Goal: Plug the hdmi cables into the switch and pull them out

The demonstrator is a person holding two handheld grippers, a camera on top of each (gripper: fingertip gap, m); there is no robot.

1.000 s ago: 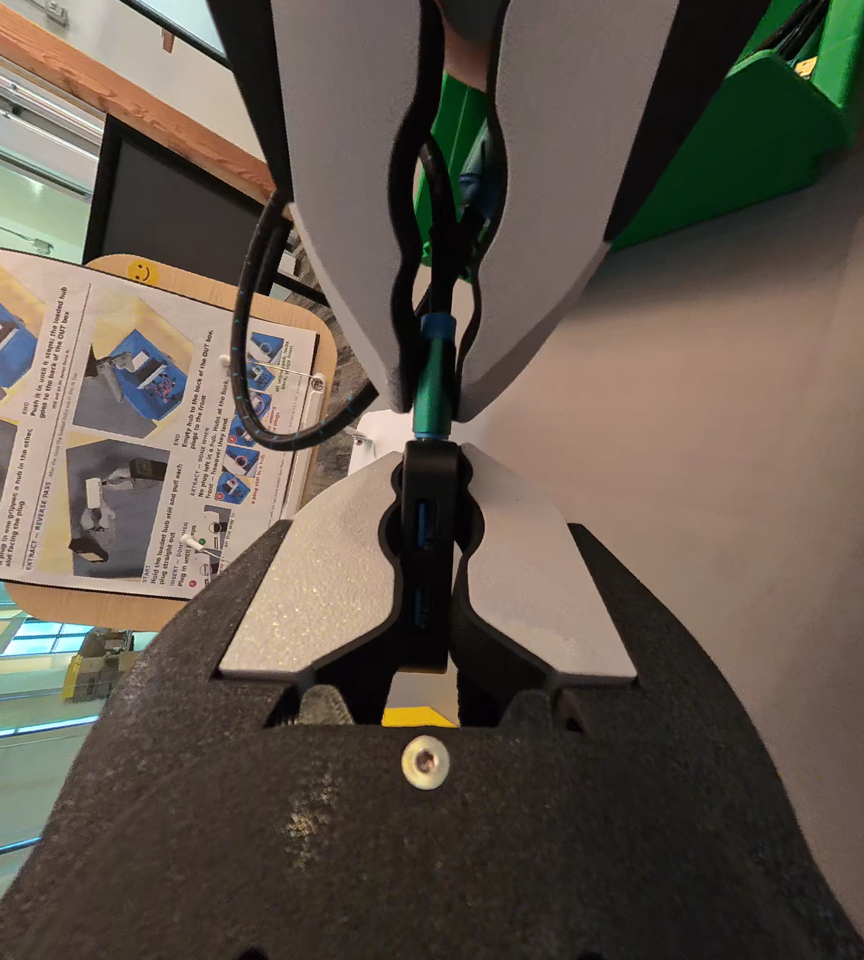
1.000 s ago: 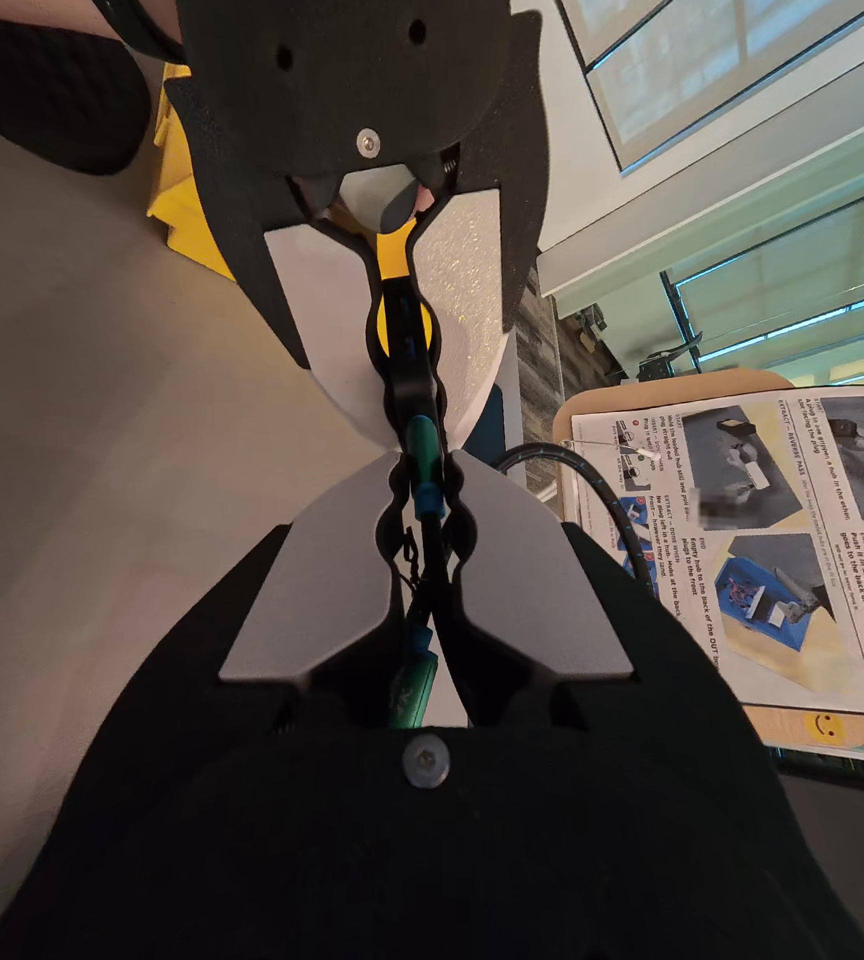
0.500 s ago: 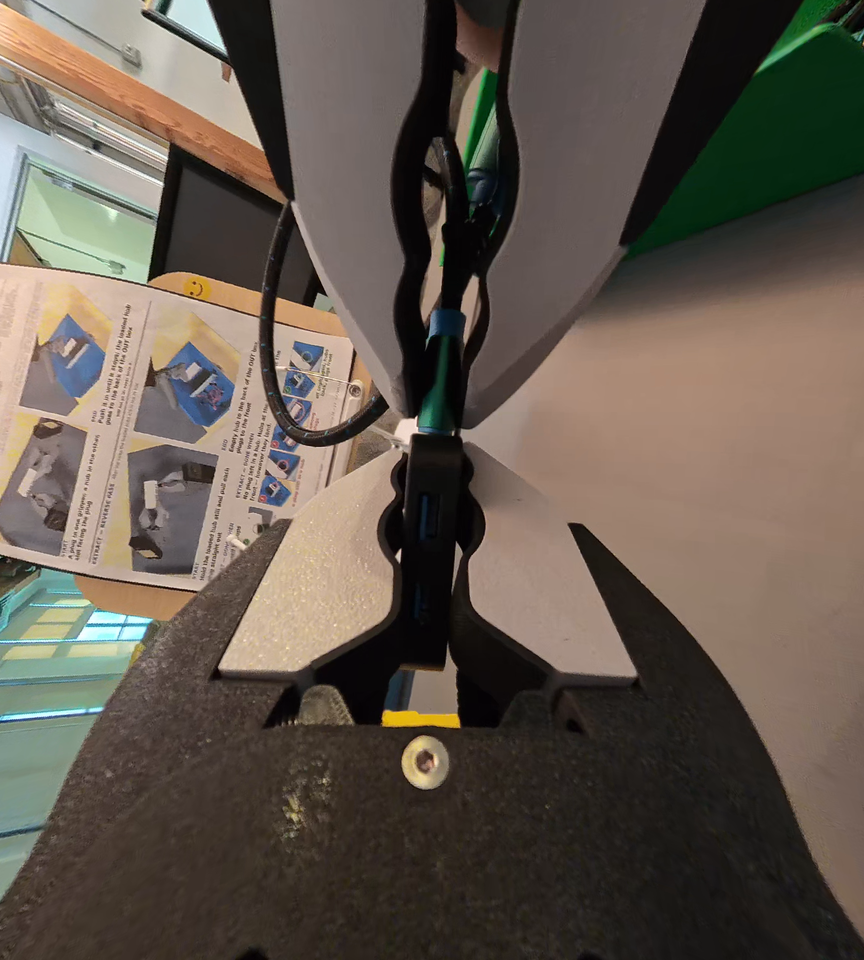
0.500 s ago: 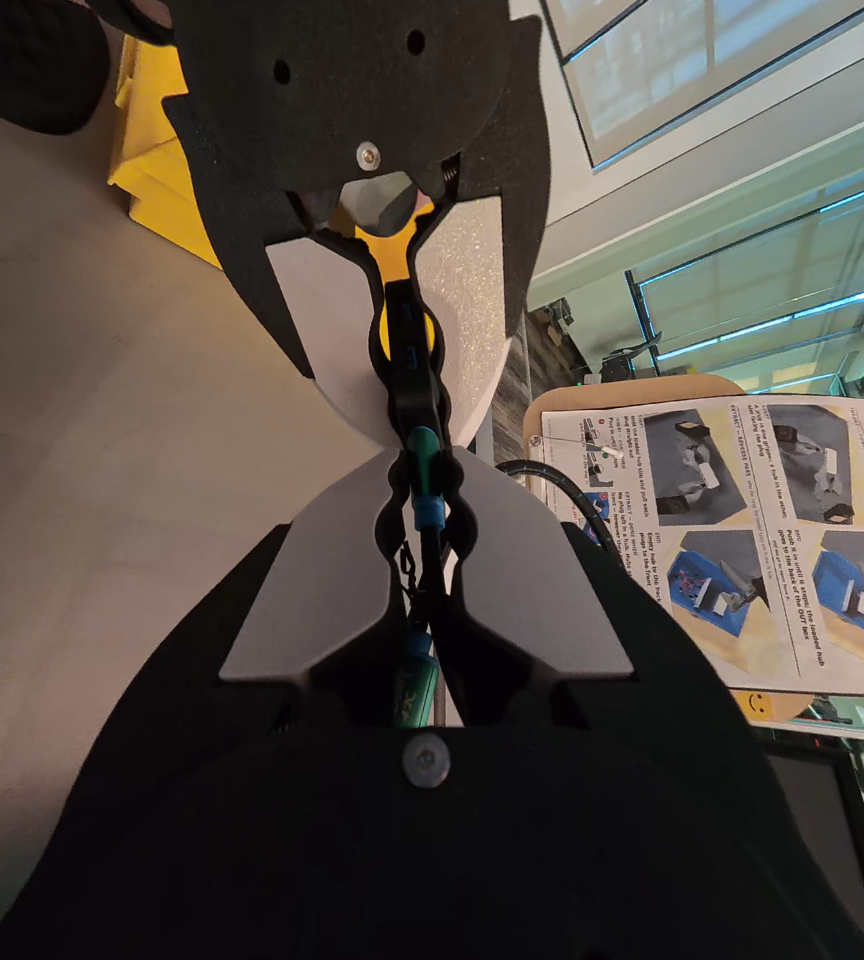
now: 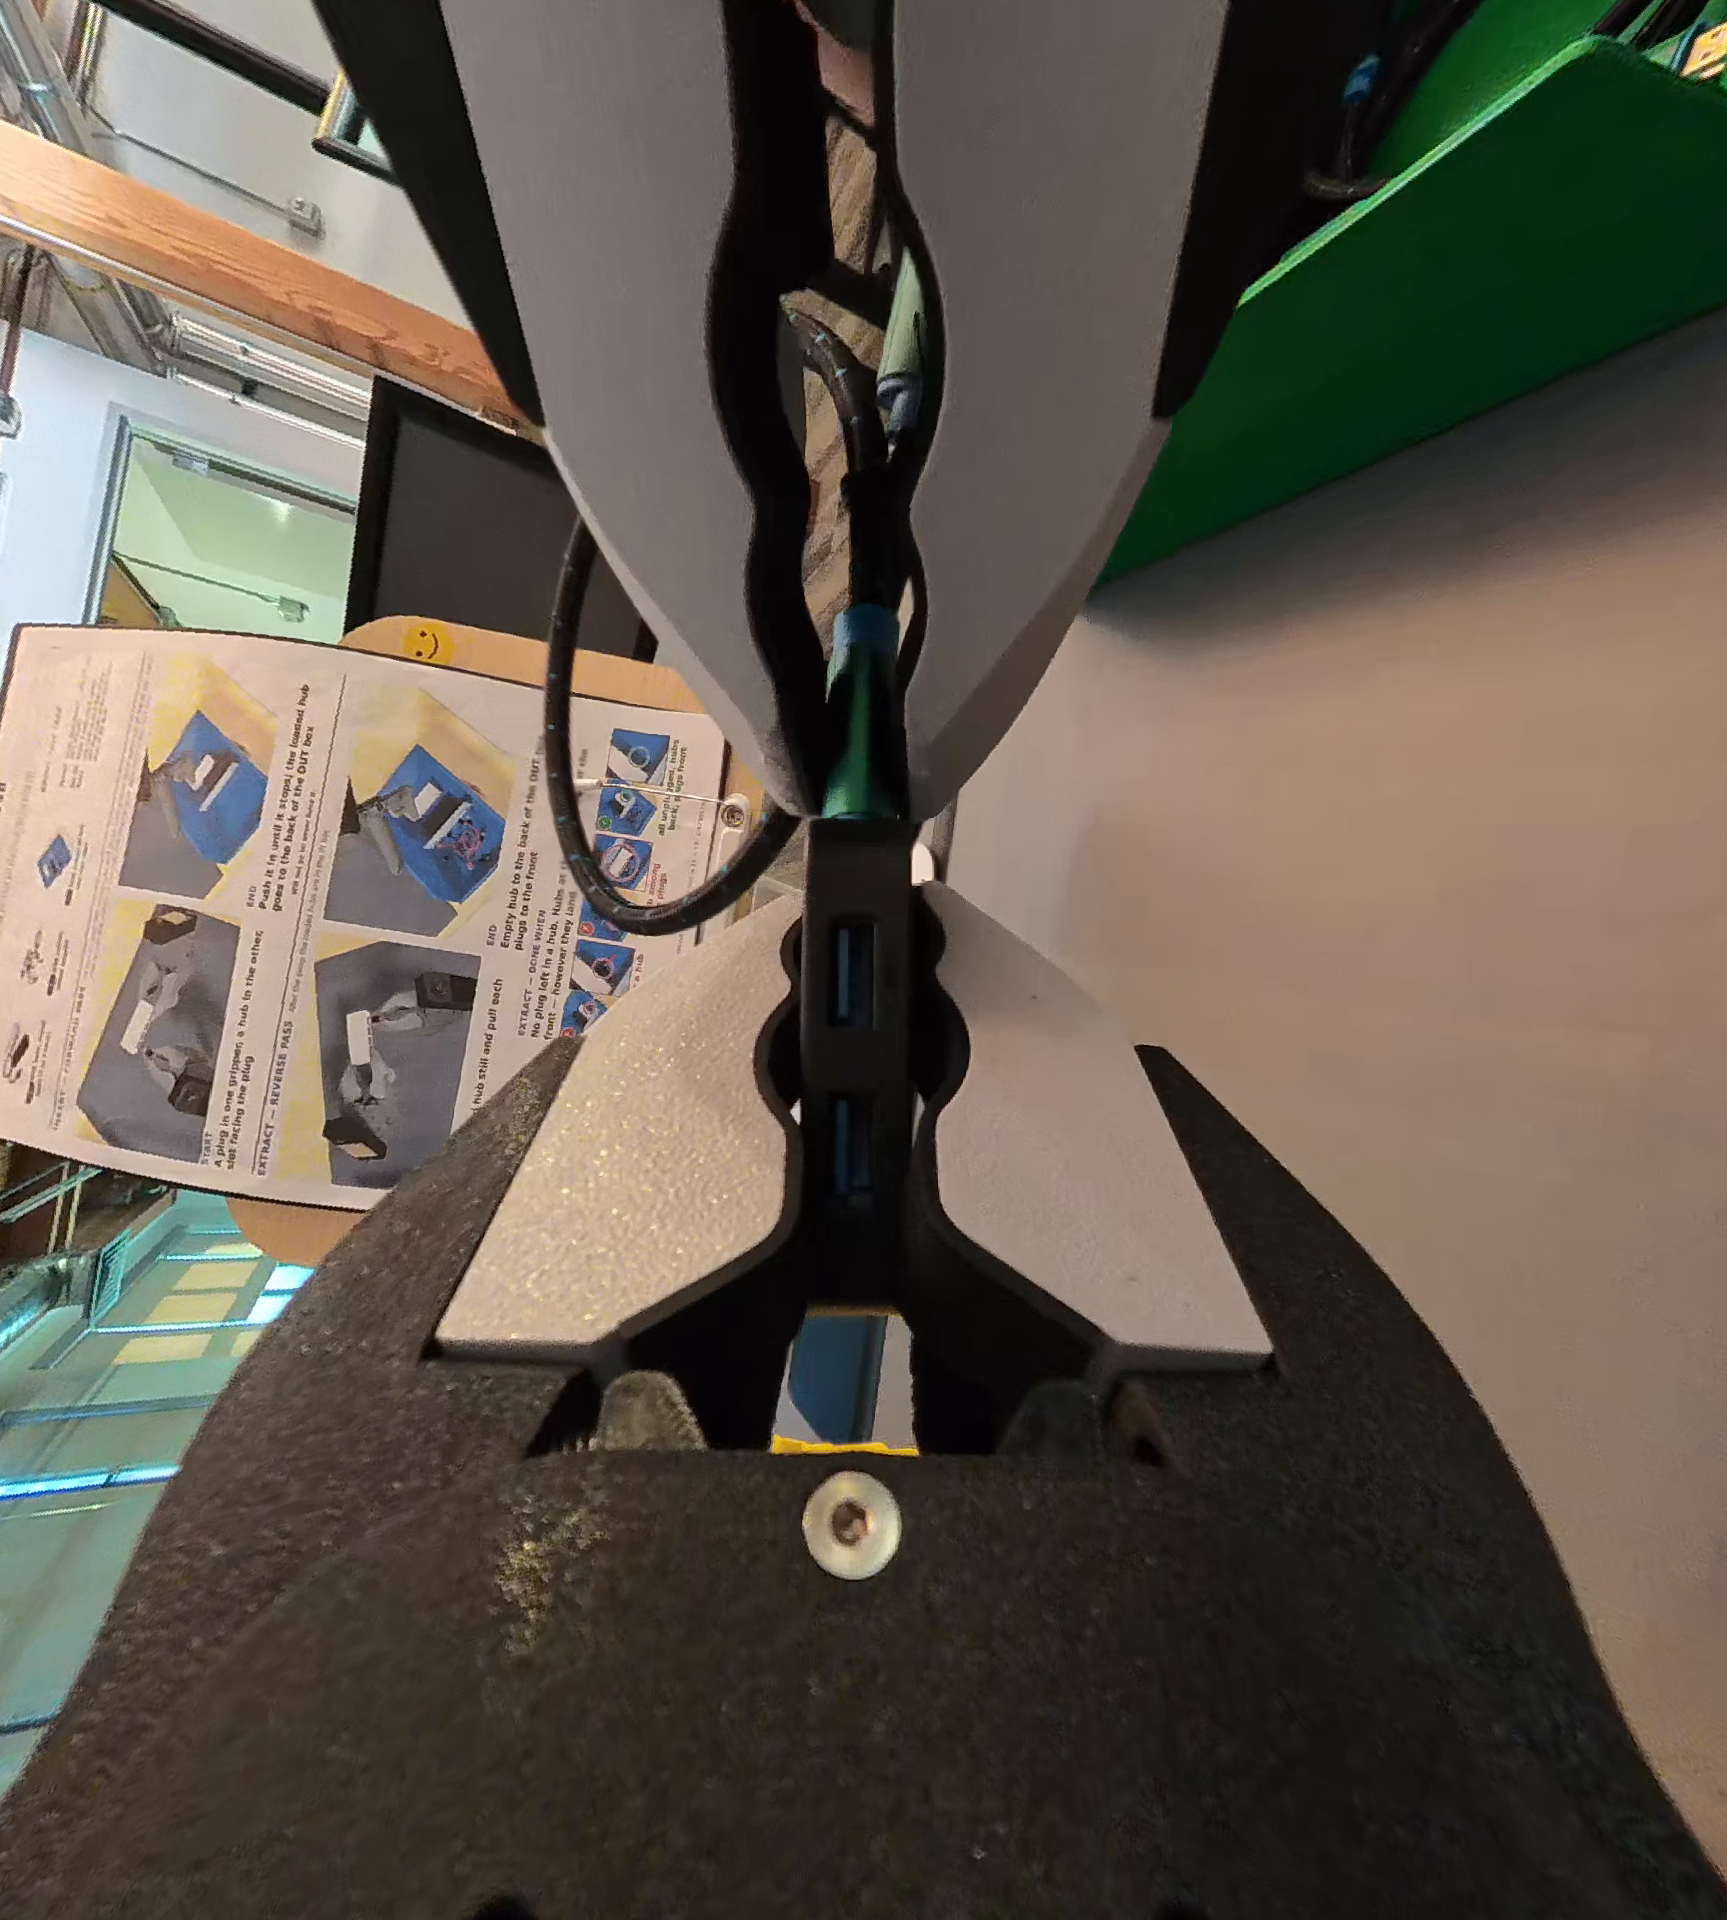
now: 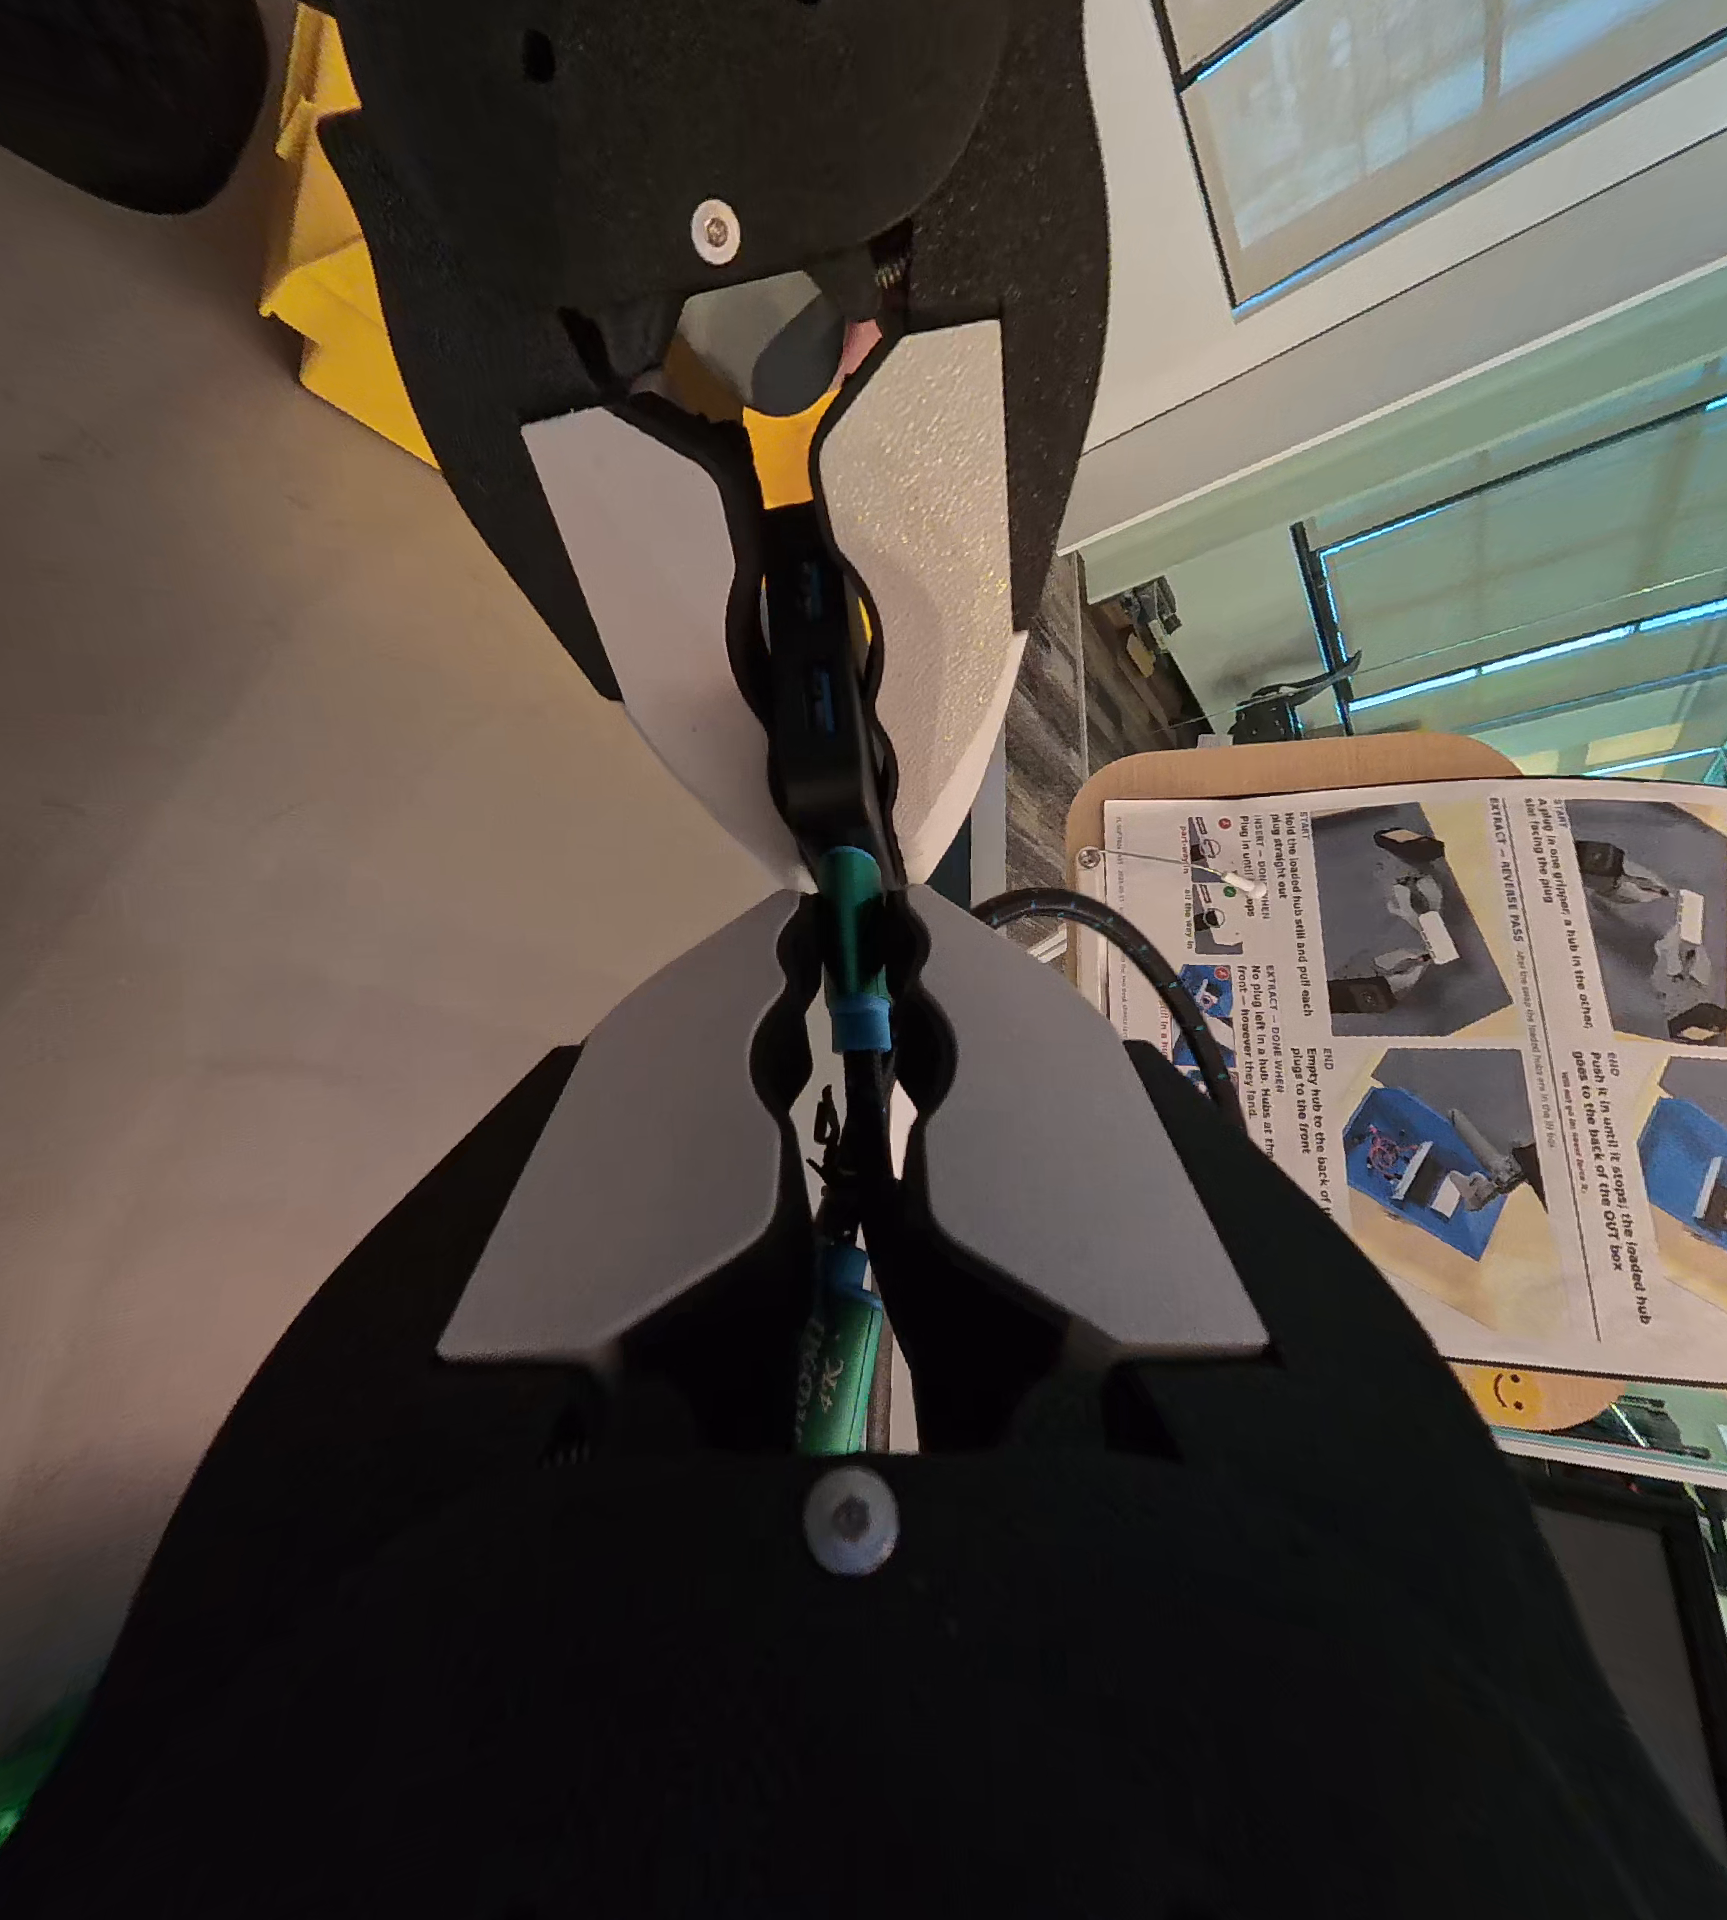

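We hold the slim black plastic switch [image 5: 857, 1049] clamped in our left gripper [image 5: 854, 914], above the grey tabletop [image 5: 1410, 935], while our right gripper [image 6: 854, 914] pinches the green metal plug [image 6: 848, 935] of the braided black cable [image 6: 1139, 956], its nose seated in the switch's end port. Best, we judge, to keep both tools in line and press straight, without twisting.

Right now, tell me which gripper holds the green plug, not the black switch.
The right gripper: shut on the green plug. The left gripper clamps the black switch.
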